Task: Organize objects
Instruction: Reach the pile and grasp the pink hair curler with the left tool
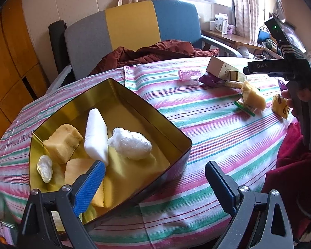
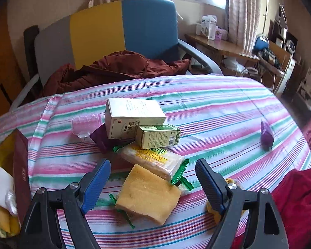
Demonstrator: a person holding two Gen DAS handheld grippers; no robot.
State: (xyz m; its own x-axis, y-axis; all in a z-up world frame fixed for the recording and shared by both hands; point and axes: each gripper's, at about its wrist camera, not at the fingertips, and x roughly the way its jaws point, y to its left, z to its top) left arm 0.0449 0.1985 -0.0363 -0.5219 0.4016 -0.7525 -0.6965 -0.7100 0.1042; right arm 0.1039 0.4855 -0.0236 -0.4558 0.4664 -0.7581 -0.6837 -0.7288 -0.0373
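A gold-lined tin box sits on the striped tablecloth and holds yellow sponge pieces, a white foam block and a white wrapped lump. My left gripper is open and empty over the tin's near corner. My right gripper is open and empty, its fingers either side of a yellow sponge block that lies on green-edged snack packets. The right gripper also shows in the left wrist view, above that sponge.
A white box, a small green box, a pink roller and purple packets lie on the table. A yellow packet lies at the right. A chair with a brown jacket stands behind. Red cloth lies at the right edge.
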